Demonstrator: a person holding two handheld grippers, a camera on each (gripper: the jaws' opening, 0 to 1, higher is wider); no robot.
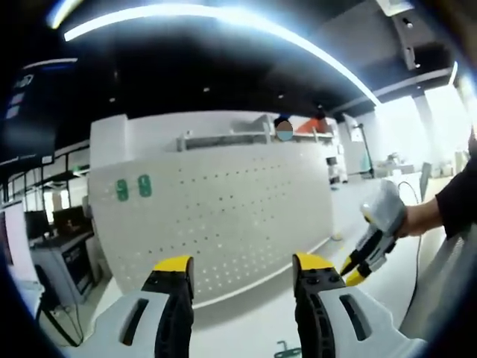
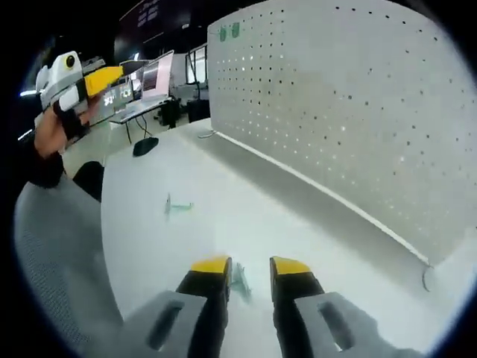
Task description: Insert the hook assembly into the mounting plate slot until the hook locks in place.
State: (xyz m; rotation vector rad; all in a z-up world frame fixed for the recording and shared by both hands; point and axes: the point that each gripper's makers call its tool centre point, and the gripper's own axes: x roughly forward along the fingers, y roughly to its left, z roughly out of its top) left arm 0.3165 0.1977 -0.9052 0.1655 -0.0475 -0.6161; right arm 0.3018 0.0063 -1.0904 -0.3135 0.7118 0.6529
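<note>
The white pegboard mounting plate [image 1: 223, 216] stands upright on the white table, and two green hooks [image 1: 133, 188] hang near its top left corner. My left gripper [image 1: 243, 270] is raised in front of it, open wide and holding nothing. A green hook [image 1: 287, 349] lies on the table below its jaws. My right gripper [image 2: 250, 268] is open with a narrow gap, low over the table beside the pegboard [image 2: 358, 97]. A small green hook [image 2: 240, 281] lies on the table between its jaw tips. Another green hook [image 2: 177, 206] lies farther ahead. A hand holds each gripper: the right gripper [image 1: 370, 250] and the left gripper [image 2: 74, 78].
The white table [image 2: 246, 201] runs along the foot of the pegboard. A thin wire hook [image 2: 425, 279] lies near the board's right end and a dark mouse-like object [image 2: 145, 145] at the far end. Desks with monitors [image 2: 153, 78] stand beyond. A grey sleeve [image 2: 59, 246] is at the left.
</note>
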